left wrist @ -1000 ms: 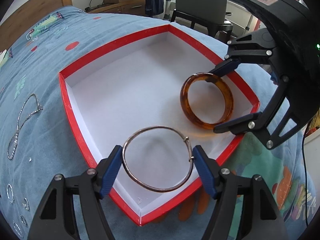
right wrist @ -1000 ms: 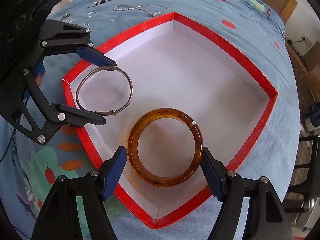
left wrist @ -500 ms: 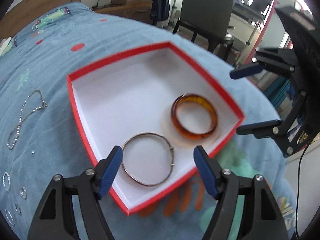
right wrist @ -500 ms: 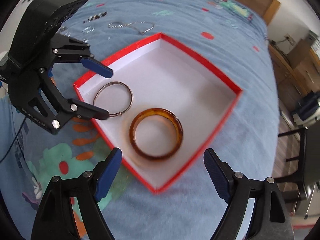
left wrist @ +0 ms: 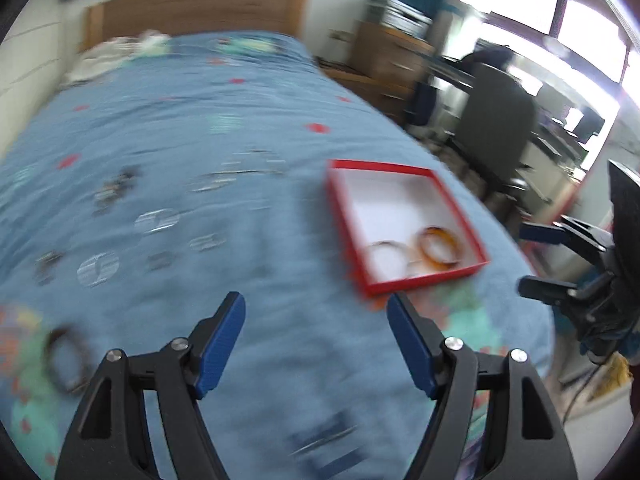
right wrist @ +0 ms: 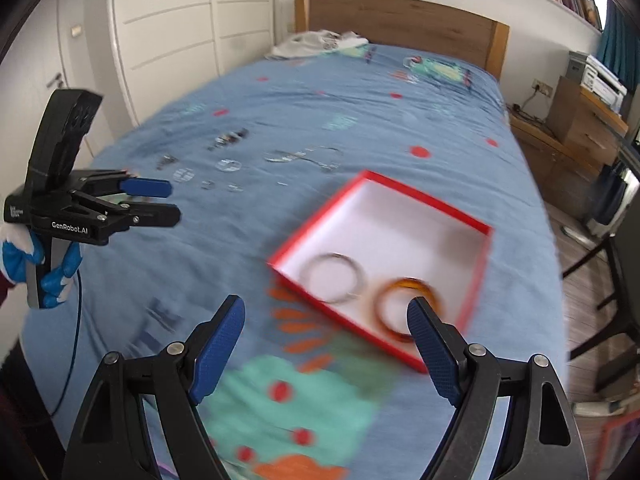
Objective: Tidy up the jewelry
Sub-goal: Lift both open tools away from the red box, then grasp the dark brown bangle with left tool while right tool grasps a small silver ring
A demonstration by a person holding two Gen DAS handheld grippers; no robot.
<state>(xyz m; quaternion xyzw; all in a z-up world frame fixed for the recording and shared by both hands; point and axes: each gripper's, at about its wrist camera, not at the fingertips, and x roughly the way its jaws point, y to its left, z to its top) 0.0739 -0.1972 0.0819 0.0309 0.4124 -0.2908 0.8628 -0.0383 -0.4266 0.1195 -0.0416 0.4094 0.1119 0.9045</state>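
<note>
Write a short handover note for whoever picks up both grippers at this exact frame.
Left gripper: open, nothing between its fingers.
Right gripper: open and empty; its jaws have just been opening.
Red box on the blue bedspread holds the thin metal bangle and the amber bangle, side by side.
Done: both bangles boxed.
Left: a necklace and small blurred pieces lie loose beyond the box; a dark bangle near the left gripper.

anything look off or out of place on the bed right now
Nothing damaged or spilled. The thin metal bangle and amber bangle lie flat in the red box. Small jewelry pieces are scattered loose on the blue bedspread, unsorted.
</note>
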